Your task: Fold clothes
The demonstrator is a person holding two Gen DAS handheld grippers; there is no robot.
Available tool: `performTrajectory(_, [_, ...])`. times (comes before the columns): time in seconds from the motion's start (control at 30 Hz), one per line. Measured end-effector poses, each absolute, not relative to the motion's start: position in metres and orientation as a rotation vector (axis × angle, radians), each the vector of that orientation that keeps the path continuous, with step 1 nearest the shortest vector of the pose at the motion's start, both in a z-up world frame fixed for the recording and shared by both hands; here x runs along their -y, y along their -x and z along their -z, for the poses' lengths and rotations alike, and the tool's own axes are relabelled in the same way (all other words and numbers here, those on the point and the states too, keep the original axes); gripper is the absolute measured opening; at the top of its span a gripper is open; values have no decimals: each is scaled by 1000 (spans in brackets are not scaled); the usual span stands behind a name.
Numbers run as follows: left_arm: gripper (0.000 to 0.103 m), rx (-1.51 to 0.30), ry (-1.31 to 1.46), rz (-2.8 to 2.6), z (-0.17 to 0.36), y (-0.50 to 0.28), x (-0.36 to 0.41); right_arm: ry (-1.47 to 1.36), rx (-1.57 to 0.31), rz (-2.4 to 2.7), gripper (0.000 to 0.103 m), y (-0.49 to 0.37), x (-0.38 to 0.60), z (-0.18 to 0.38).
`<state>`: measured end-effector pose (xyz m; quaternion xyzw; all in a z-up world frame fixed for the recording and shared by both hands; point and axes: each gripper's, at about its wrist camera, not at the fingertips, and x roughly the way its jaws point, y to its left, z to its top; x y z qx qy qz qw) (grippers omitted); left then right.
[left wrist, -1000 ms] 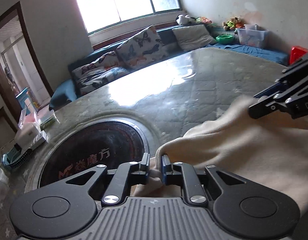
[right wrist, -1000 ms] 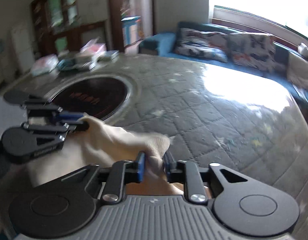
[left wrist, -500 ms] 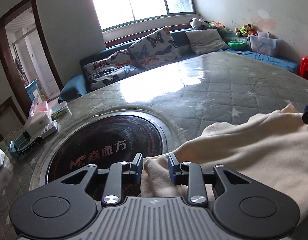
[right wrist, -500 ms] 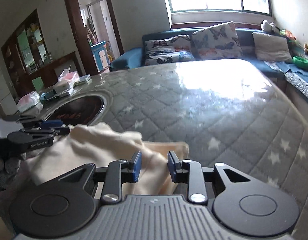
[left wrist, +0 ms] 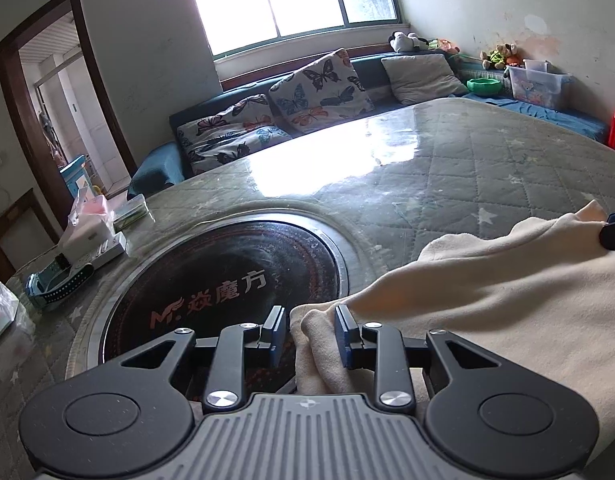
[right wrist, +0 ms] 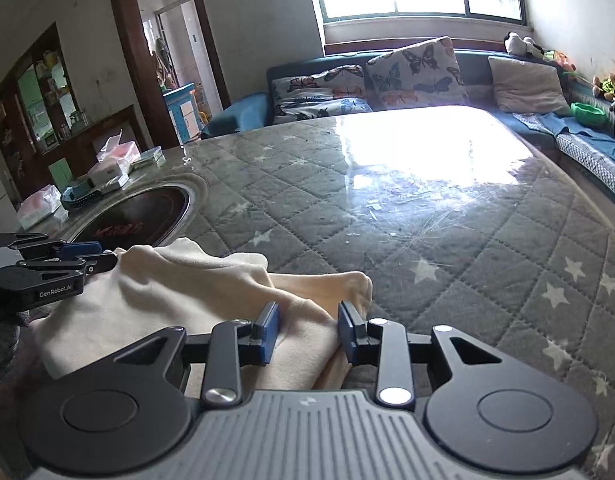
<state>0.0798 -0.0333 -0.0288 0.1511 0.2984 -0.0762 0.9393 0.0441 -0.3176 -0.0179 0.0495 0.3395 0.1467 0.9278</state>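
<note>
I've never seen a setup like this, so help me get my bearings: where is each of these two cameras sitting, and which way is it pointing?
Left wrist view: sits behind the left claw, open around a corner of the cream garment; looks over the round black plate toward the window.
Right wrist view: sits behind the right claw, open over the garment's other end; looks across the quilted table; the left claw shows at left.
Both share garment, plate, butterfly pillows.

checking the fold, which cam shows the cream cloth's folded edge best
The right wrist view: the cream cloth shows its stacked layers and far edge on the table, between both open grippers. The left wrist view shows one bunched corner and a broad flank, cut off at the right.
</note>
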Motion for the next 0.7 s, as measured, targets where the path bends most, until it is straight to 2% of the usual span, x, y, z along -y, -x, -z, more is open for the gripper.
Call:
performTrajectory(0.17, [30, -610, -312, 155, 30, -80, 33, -90, -704, -311, 35, -48, 315, 20])
performTrajectory(0.2, [30, -611, -313, 153, 30, -80, 33, -86, -704, -315, 31, -47, 314, 21])
performTrajectory(0.23, [30, -612, -314, 152, 31, -81, 33, -84, -705, -319, 13, -47, 313, 21])
performTrajectory(0.27, [31, -614, -314, 150, 31, -81, 33, -87, -707, -325, 8, -47, 312, 19])
performTrajectory(0.43, [31, -618, -310, 142, 32, -83, 31, 29, -619, -293, 8, -43, 301, 4])
performTrajectory(0.5, [31, -620, -306, 139, 32, -83, 30, 2, -672, -278, 10, -55, 303, 14])
performTrajectory(0.57, [39, -618, -303, 133, 30, -81, 29, -13, -687, -272, 15, -59, 305, 19])
performTrajectory(0.7, [50, -609, -279, 150, 22, -73, 26, -37, -650, -255, 17, -54, 307, 7])
